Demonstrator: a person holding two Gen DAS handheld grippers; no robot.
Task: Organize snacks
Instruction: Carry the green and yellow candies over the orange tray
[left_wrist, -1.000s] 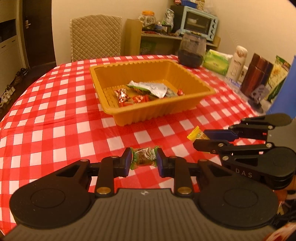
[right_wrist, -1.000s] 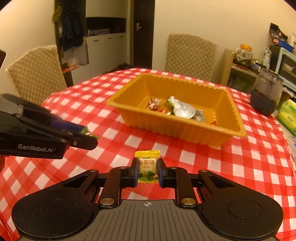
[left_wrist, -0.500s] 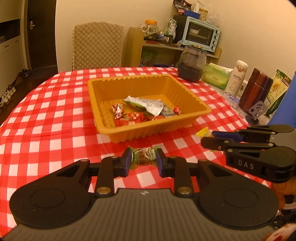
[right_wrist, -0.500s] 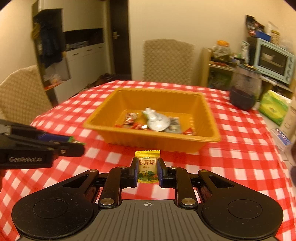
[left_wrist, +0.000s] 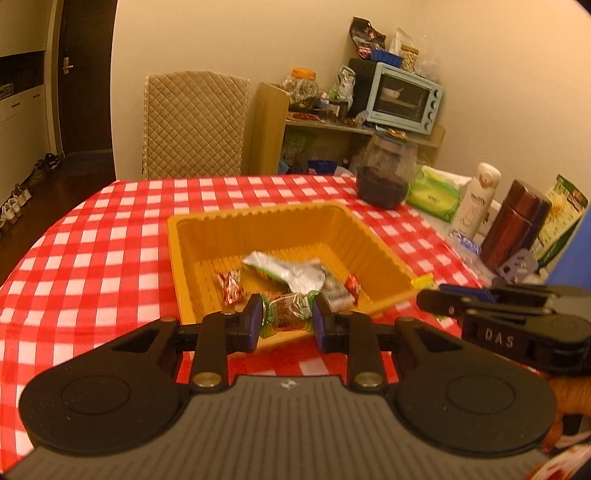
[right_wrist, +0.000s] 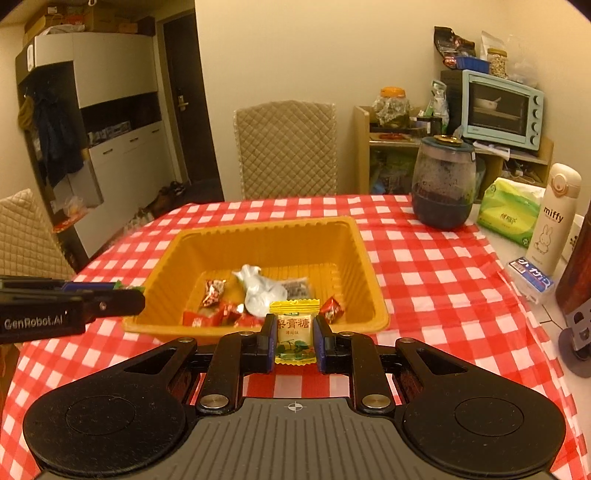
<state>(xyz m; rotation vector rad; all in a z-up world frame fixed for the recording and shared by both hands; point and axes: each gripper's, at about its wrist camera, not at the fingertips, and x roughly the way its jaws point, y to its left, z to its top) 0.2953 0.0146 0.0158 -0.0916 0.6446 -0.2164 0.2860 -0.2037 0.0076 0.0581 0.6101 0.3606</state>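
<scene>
My right gripper (right_wrist: 294, 338) clamped a yellow candy (right_wrist: 294, 332) above the orange tray's (right_wrist: 373, 295) near rim; my left gripper (right_wrist: 110, 301) reached in beside the tray, over the checked tablecloth (right_wrist: 443, 295).

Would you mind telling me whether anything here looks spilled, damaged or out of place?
Nothing stands out. The orange tray sits flat on the checkered tablecloth with wrapped candies inside; the left gripper holds a green-wrapped candy, the right gripper a yellow one.
</scene>
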